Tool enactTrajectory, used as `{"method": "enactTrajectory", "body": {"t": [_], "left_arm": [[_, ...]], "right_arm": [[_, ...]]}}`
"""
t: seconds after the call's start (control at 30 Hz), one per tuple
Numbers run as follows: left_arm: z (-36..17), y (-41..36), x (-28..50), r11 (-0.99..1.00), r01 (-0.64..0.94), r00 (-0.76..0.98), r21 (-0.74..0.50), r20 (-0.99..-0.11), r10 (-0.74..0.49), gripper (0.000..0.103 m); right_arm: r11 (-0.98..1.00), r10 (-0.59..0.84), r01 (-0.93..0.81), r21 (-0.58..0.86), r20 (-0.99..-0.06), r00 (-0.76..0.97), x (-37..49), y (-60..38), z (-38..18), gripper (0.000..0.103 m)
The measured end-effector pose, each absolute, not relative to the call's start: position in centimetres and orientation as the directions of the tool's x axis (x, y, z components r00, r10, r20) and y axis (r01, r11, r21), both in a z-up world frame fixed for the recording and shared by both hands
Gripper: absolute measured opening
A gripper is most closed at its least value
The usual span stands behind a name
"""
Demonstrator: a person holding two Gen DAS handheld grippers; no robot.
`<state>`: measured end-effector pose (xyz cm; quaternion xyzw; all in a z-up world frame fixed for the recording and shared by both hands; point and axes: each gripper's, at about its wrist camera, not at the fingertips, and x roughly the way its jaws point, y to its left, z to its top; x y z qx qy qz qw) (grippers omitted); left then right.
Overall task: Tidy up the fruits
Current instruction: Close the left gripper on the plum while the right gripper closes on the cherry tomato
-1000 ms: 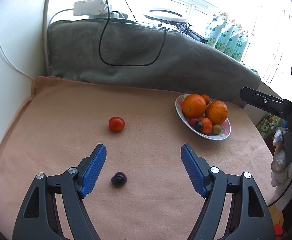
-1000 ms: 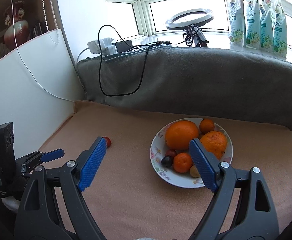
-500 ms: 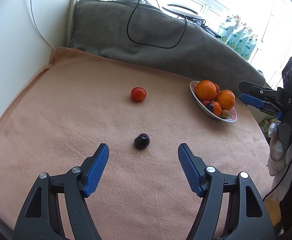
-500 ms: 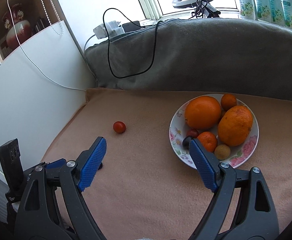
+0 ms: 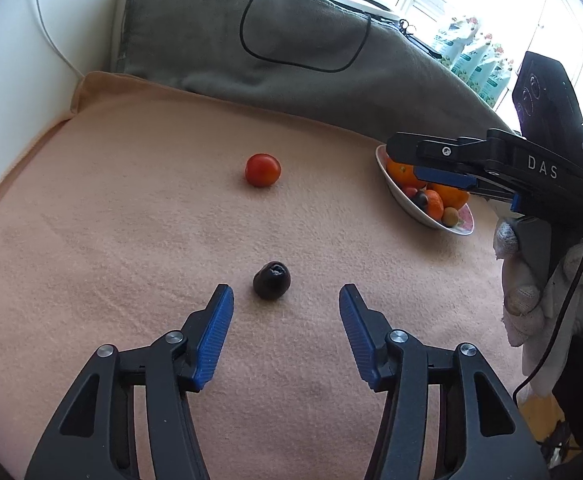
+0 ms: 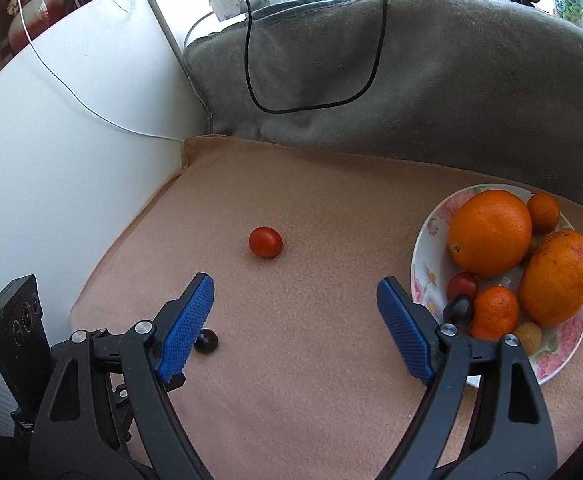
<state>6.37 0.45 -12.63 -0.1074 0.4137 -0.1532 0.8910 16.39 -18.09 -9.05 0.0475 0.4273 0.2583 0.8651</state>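
A peach-coloured blanket [image 5: 111,220] is seen spread over a flat surface. In the left wrist view, the left gripper [image 5: 286,300] is held with its blue-padded jaws spread wide, nothing between them. A small dark fruit [image 5: 272,281], glossy, nearly black and round with a pale dimple on top, lies on the blanket just beyond the fingertips, at about 12 o'clock and slightly nearer the left finger. Farther off at 12 o'clock, a red cherry tomato [image 5: 262,169] is seen, smooth and shiny, well apart from the dark fruit.

In the right wrist view, the right gripper [image 6: 295,292] is likewise held released and empty above the blanket. The same tomato [image 6: 265,242] lies ahead at about 11 o'clock. A flowered plate [image 6: 421,264] sits at 2 o'clock, just beside the right finger, heaped with oranges [image 6: 489,232], small tangerines and darker small fruits. A grey blanket [image 6: 411,80] with a black cable looped across it is seen at the back.
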Motion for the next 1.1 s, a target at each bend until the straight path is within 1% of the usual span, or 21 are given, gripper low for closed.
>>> {"method": "enactTrajectory", "body": {"t": [0.1, 0.17, 0.27, 0.3, 0.4, 0.47, 0.6, 0.77, 0.83, 0.9, 0.97, 1.1], "left_arm": [[-13.0, 0.3, 6.8, 0.928, 0.192, 0.601, -0.319, -0.709, -0.368, 0.050], [-13.4, 0.3, 7.1, 0.929, 0.189, 0.595, -0.319, -0.715, -0.367, 0.047], [-13.7, 0.5, 7.4, 0.927, 0.187, 0.590, -0.325, -0.718, -0.371, 0.045], [-13.8, 0.5, 7.5, 0.927, 0.187, 0.588, -0.326, -0.719, -0.371, 0.045], [-14.0, 0.6, 7.8, 0.926, 0.186, 0.584, -0.329, -0.721, -0.373, 0.044], [-14.1, 0.5, 7.9, 0.926, 0.191, 0.581, -0.326, -0.723, -0.374, 0.042], [-14.4, 0.5, 8.3, 0.926, 0.191, 0.574, -0.325, -0.729, -0.374, 0.041], [-14.5, 0.5, 8.5, 0.926, 0.191, 0.574, -0.325, -0.728, -0.374, 0.039], [-14.6, 0.5, 8.6, 0.927, 0.190, 0.574, -0.324, -0.730, -0.372, 0.038], [-14.7, 0.5, 8.6, 0.928, 0.187, 0.573, -0.322, -0.731, -0.370, 0.036], [-14.7, 0.5, 8.7, 0.928, 0.186, 0.573, -0.322, -0.732, -0.369, 0.034], [-14.9, 0.7, 9.1, 0.929, 0.178, 0.574, -0.326, -0.732, -0.367, 0.029]], "right_arm": [[0.853, 0.500, -0.415, 0.318, -0.728, 0.470, 17.6, -17.0, -9.8, 0.077], [0.855, 0.490, -0.422, 0.302, -0.738, 0.464, 18.3, -16.1, -10.2, 0.075], [0.851, 0.487, -0.435, 0.294, -0.752, 0.444, 19.3, -14.9, -10.9, 0.061], [0.852, 0.483, -0.437, 0.289, -0.756, 0.441, 19.6, -14.5, -11.1, 0.059], [0.855, 0.471, -0.437, 0.278, -0.768, 0.433, 20.4, -13.5, -11.7, 0.059], [0.852, 0.473, -0.442, 0.280, -0.772, 0.423, 20.8, -12.9, -12.0, 0.058], [0.850, 0.464, -0.456, 0.265, -0.786, 0.409, 21.4, -11.6, -12.6, 0.052], [0.853, 0.443, -0.469, 0.231, -0.796, 0.414, 22.0, -10.4, -12.9, 0.050], [0.855, 0.429, -0.473, 0.213, -0.802, 0.415, 22.2, -9.9, -13.0, 0.048], [0.856, 0.419, -0.475, 0.202, -0.810, 0.411, 22.5, -9.5, -13.3, 0.042], [0.857, 0.413, -0.477, 0.196, -0.814, 0.408, 22.7, -9.2, -13.5, 0.042], [0.854, 0.409, -0.486, 0.188, -0.819, 0.402, 23.0, -8.9, -14.4, 0.037]]}}
